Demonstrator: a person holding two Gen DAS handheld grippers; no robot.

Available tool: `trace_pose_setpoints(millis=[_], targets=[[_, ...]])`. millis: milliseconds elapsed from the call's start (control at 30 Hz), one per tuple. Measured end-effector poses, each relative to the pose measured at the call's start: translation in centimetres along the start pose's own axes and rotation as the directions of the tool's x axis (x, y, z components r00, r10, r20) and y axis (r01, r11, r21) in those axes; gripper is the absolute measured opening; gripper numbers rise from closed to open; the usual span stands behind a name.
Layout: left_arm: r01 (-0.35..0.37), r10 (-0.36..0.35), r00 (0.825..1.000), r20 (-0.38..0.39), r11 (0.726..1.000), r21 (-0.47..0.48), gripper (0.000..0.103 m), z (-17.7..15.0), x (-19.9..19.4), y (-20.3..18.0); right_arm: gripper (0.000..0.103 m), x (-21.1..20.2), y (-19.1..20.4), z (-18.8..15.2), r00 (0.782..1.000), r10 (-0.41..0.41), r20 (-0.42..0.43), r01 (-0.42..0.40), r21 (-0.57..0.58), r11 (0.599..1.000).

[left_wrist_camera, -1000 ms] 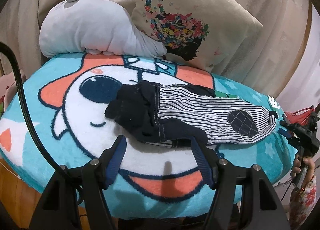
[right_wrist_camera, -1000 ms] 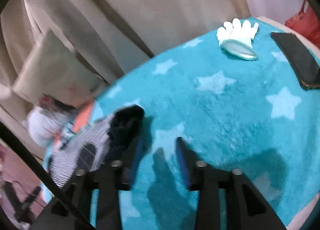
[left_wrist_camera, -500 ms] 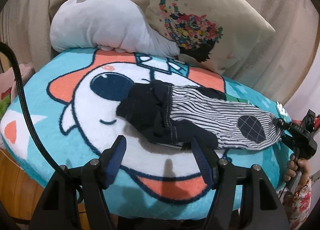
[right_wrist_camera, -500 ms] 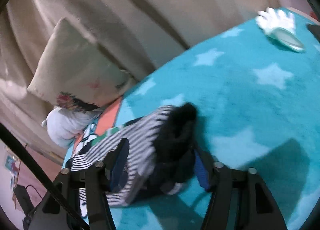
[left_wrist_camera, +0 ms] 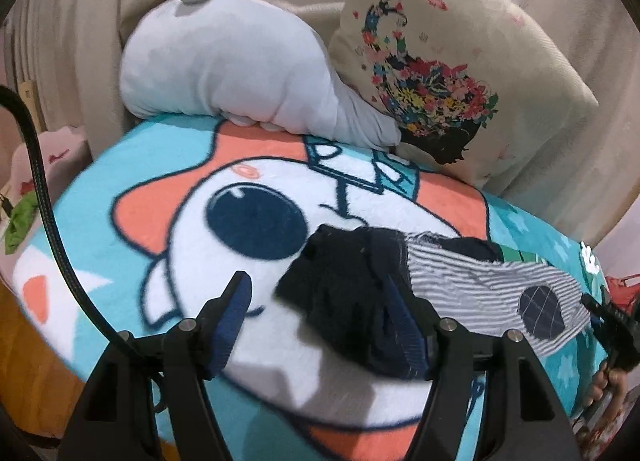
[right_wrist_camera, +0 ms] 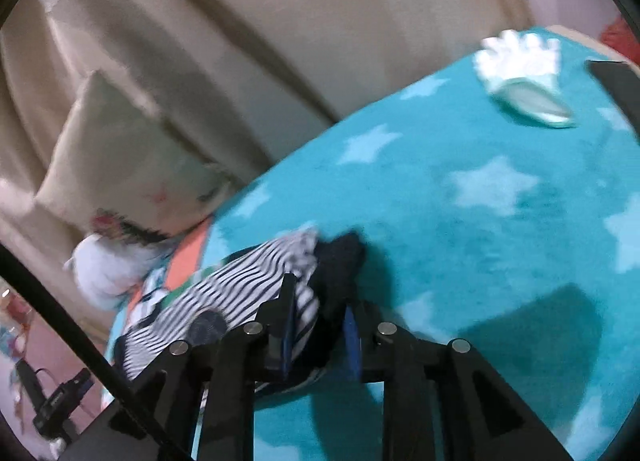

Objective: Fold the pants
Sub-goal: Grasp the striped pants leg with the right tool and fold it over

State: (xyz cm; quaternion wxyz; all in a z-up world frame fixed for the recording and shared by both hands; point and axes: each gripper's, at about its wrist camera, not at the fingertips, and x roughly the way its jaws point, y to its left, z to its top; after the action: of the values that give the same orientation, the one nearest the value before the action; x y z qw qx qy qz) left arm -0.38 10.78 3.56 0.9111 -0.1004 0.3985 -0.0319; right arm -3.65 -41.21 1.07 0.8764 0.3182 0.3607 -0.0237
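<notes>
The pants [left_wrist_camera: 460, 293] are small, black-and-white striped with a dark navy waist and a checked knee patch, lying across a cartoon blanket [left_wrist_camera: 160, 197]. My left gripper [left_wrist_camera: 320, 321] is open; the navy waist end lies between its fingers, the right finger against the cloth. In the right wrist view the pants [right_wrist_camera: 240, 281] run left from my right gripper [right_wrist_camera: 320, 341], whose jaws are closed on the dark cuff end. The right gripper [left_wrist_camera: 612, 333] also shows in the left wrist view, at the pants' right end.
A grey plush toy [left_wrist_camera: 248, 73] and a floral cushion [left_wrist_camera: 440, 73] lean at the back against beige curtains. A white glove-shaped item [right_wrist_camera: 520, 73] and a dark flat object [right_wrist_camera: 616, 81] lie on the starred teal blanket [right_wrist_camera: 500, 221] to the far right.
My left gripper moved forward so the navy waist end now sits between its fingers. My right gripper closed on the dark cuff end of the pants.
</notes>
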Motion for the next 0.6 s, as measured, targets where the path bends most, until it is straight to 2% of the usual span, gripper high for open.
trace_pose_setpoints(millis=[67,167,200,267,367,500,600], targets=[[-0.026,0.026,0.999,-0.027,1.0,-0.001,0.072,0.6,2.1,-0.2,0.046,-1.0,-0.8,0.1,0.999,-0.02,0.027,0.019,0.025,1.0],[-0.149,0.148,0.985,-0.094,0.989,-0.004,0.072,0.9,5.3,0.3,0.05,-2.8,-1.6,0.2,0.998,-0.021,0.065,0.018,0.047,0.999],[-0.15,0.144,0.981,-0.13,0.988,-0.034,0.072,0.8,6.5,1.0,0.054,-3.2,-1.6,0.2,0.997,-0.027,0.069,0.024,0.049,0.999],[-0.106,0.095,0.986,-0.139,0.991,-0.076,0.072,0.9,6.7,1.8,0.055,-4.3,-1.8,0.1,0.996,-0.039,0.083,0.035,0.052,0.998],[-0.064,0.057,0.993,-0.104,0.995,-0.072,0.072,1.2,4.8,1.9,0.057,-5.4,-1.8,-0.2,0.994,-0.032,0.101,0.028,0.041,0.999],[-0.009,0.008,0.999,-0.047,0.999,-0.032,0.072,1.4,1.4,0.7,0.061,-5.6,-1.6,-1.3,0.991,0.044,0.123,-0.047,0.023,0.999],[0.041,-0.041,0.999,-0.011,0.999,0.011,0.072,1.6,-0.8,-1.4,0.061,-4.6,-1.3,-2.1,0.992,0.078,0.096,-0.08,0.023,0.997]])
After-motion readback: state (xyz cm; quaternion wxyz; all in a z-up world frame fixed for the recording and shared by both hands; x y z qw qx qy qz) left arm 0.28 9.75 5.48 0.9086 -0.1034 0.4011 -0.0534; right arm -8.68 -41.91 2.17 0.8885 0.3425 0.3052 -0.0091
